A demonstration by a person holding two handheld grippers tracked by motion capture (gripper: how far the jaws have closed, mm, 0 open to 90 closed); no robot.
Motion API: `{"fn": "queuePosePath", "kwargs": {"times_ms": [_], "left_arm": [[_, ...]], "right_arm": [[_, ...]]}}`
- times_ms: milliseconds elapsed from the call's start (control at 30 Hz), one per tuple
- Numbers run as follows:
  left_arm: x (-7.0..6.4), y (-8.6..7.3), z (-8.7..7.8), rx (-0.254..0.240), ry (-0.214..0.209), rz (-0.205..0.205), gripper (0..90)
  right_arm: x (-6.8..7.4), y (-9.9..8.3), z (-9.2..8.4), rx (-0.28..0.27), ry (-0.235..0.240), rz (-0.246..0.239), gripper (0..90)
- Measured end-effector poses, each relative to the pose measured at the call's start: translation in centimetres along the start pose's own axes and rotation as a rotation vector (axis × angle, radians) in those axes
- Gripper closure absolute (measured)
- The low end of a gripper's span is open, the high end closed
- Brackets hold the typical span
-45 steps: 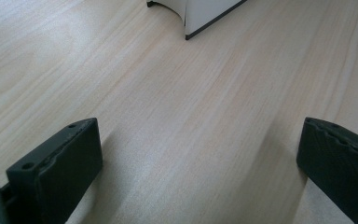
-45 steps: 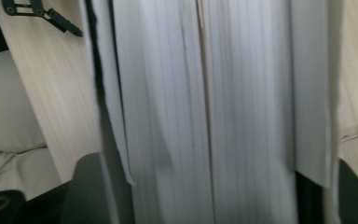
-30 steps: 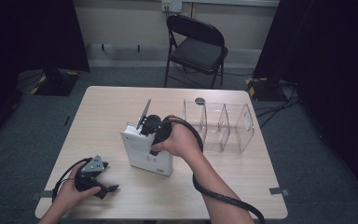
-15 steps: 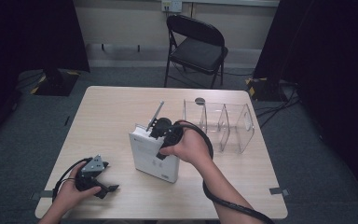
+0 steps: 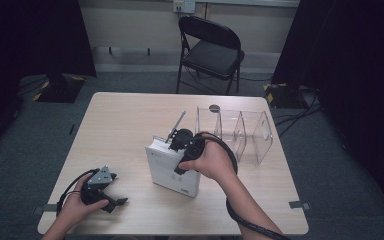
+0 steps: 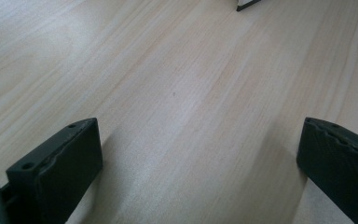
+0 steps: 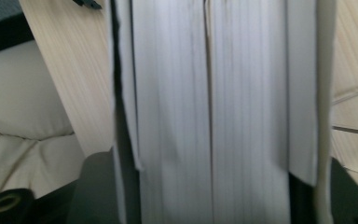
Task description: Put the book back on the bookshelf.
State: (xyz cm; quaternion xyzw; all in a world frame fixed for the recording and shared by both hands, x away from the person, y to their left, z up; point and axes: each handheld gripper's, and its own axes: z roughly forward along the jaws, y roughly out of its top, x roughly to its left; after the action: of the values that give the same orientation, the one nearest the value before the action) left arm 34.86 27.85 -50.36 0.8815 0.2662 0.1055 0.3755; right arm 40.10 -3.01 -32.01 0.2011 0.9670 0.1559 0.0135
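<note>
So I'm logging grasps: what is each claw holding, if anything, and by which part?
The right claw straddles the white book's far top edge, jaws just opening, so a firm hold can't be told. The left claw holds nothing, open over the table.

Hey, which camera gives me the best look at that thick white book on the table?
The high view: the white book shows whole, standing on the table beside the clear divider rack, under the right gripper. The right gripper view shows only blurred page edges between its jaws. The left gripper view catches one corner.
</note>
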Motion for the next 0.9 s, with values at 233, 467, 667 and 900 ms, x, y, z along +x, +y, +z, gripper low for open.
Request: {"fn": "queuePosePath", "kwargs": {"times_ms": [233, 467, 667, 900], "left_arm": [[0.0, 0.0, 0.0, -0.001, 0.0, 0.0, 0.0], [0.0, 0.0, 0.0, -0.001, 0.0, 0.0, 0.0], [0.0, 0.0, 0.0, 0.001, 0.0, 0.0, 0.0], [0.1, 0.1, -0.1, 0.011, -0.001, 0.004, 0.0]], "right_arm": [[0.1, 0.9, 1.2, 0.044, -0.021, -0.017, 38.3], [0.1, 0.8, 1.1, 0.042, -0.003, -0.027, 45.5], [0.2, 0.8, 0.6, 0.012, -0.026, -0.026, 51.0], [-0.1, 0.5, 0.4, 0.006, -0.018, 0.006, 51.6]]}}
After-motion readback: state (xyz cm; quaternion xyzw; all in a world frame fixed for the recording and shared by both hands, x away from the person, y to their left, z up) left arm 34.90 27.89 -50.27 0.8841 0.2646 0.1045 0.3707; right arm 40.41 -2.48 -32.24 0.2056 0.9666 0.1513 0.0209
